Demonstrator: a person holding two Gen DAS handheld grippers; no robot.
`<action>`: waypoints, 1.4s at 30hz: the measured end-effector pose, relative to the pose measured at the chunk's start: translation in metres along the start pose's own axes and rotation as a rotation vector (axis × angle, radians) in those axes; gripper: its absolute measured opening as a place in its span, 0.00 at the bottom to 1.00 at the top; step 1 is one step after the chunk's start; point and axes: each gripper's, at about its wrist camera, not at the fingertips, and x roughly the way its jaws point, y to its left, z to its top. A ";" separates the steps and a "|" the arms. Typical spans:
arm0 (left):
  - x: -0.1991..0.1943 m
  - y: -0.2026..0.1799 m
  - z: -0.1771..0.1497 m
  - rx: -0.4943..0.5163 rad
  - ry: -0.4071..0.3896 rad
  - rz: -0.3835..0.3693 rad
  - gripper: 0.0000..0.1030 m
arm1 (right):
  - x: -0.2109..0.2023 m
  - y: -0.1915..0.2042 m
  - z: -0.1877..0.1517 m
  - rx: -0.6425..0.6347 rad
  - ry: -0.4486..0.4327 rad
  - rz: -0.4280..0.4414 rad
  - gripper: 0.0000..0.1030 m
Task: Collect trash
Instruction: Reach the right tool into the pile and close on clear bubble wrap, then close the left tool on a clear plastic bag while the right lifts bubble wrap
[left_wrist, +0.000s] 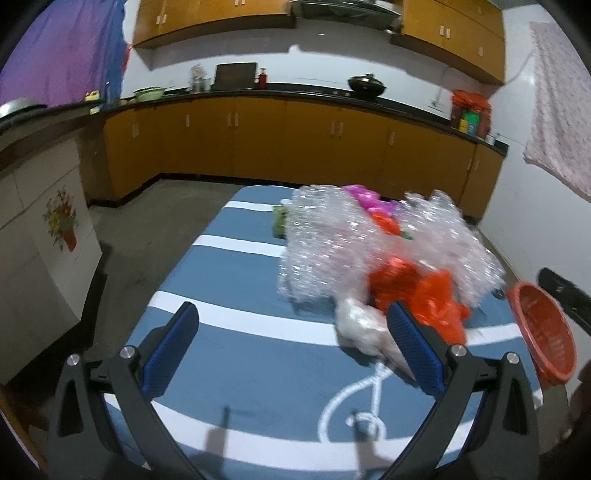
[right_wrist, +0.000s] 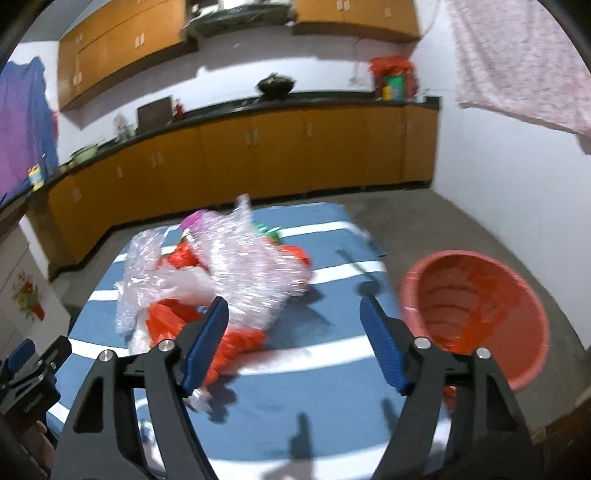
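On the striped blue tablecloth (left_wrist: 240, 332), the bubble wrap (left_wrist: 325, 240) and red bags (left_wrist: 436, 295) lie heaped near the red basin (right_wrist: 476, 314), presumably for transfer. The left gripper (left_wrist: 295, 350) and right gripper (right_wrist: 291, 343) are both wide open, holding nothing.

Dim, motion-blurred, fisheye-bent edges

Two wrist fisheyes, angled down, close over blue white-striped tablecloth (left_wrist: 236, 280) (right_wrist: 332, 406). Left view faces counter squarely; right view tilted. Shared: crumpled clear plastic wrap (left_wrist: 332, 240) (right_wrist: 251, 266), red plastic basin (left_wrist: 543, 332) (right_wrist: 476, 310).
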 end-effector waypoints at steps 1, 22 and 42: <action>0.004 0.002 0.002 -0.005 0.003 0.003 0.96 | 0.010 0.007 0.002 -0.013 0.013 0.010 0.71; 0.032 0.012 0.022 -0.025 0.003 -0.038 0.96 | 0.081 0.032 0.000 -0.087 0.144 0.080 0.07; 0.061 -0.065 0.052 0.035 0.082 -0.268 0.67 | 0.032 -0.009 0.002 -0.045 0.013 -0.004 0.04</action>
